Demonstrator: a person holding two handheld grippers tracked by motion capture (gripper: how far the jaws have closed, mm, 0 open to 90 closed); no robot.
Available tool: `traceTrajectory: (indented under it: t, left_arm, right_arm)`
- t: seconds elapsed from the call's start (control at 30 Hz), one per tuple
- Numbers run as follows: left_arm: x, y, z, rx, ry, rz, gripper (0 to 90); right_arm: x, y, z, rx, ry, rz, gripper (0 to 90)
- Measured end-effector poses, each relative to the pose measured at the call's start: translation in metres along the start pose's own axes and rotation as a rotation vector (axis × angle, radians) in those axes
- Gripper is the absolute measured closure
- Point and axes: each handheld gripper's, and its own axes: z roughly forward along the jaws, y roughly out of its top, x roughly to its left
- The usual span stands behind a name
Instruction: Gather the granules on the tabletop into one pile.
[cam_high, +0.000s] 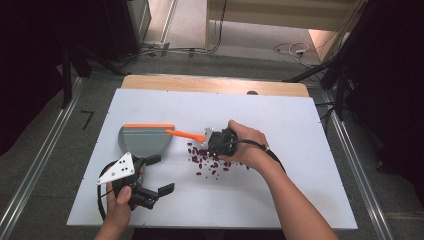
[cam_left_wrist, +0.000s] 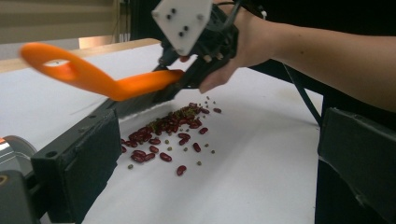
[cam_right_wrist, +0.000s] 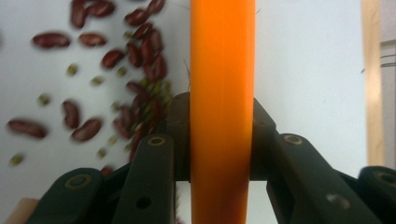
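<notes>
A white table (cam_high: 300, 150) fills the middle of the room, with a strip of bare wood along its far edge. On its left half lies a grey dustpan (cam_high: 144, 140) with an orange lip along its far side, flat on the surface and open toward the right.

Just right of the dustpan, a small brush with an orange handle (cam_high: 186, 134) reaches across from the right claw (cam_high: 210, 140). In the right gripper view the handle (cam_right_wrist: 222, 107) runs straight up between the two black jaws, which are pressed against it on both sides, pinching it firmly. In the left gripper view the handle (cam_left_wrist: 100, 79) ends in a loop toward the left, and the dark brush head sits low at the table, at the far edge of the spill. The person's right hand (cam_high: 245, 145) wraps that claw from the right.

The left claw (cam_high: 152, 177) is at the near left, just in front of the dustpan, held in the left hand (cam_high: 120, 202). Its jaws are spread wide with nothing between them.

Smallest of all are the dark red beans (cam_high: 207, 162), scattered near the centre of the table just near of the brush, with tiny green beans (cam_left_wrist: 169, 148) mixed among them.
</notes>
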Motion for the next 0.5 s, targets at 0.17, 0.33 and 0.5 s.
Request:
traceTrajectory:
  t: [0.17, 0.33, 0.5]
  left_arm:
    - [0.0, -0.001, 0.0, 0.005, -0.002, 0.004, 0.9]
    - [0.001, -0.001, -0.001, 0.0, -0.002, -0.001, 0.9]
    - [0.0, -0.001, -0.001, -0.002, 0.003, -0.001, 0.9]
  right_arm:
    - [-0.002, 0.023, 0.014, 0.029, 0.006, -0.064, 68.4]
    - [0.006, 0.03, 0.019, 0.038, 0.059, -0.093, 68.2]
    - [0.016, 0.026, 0.015, 0.057, 0.086, -0.123, 68.1]
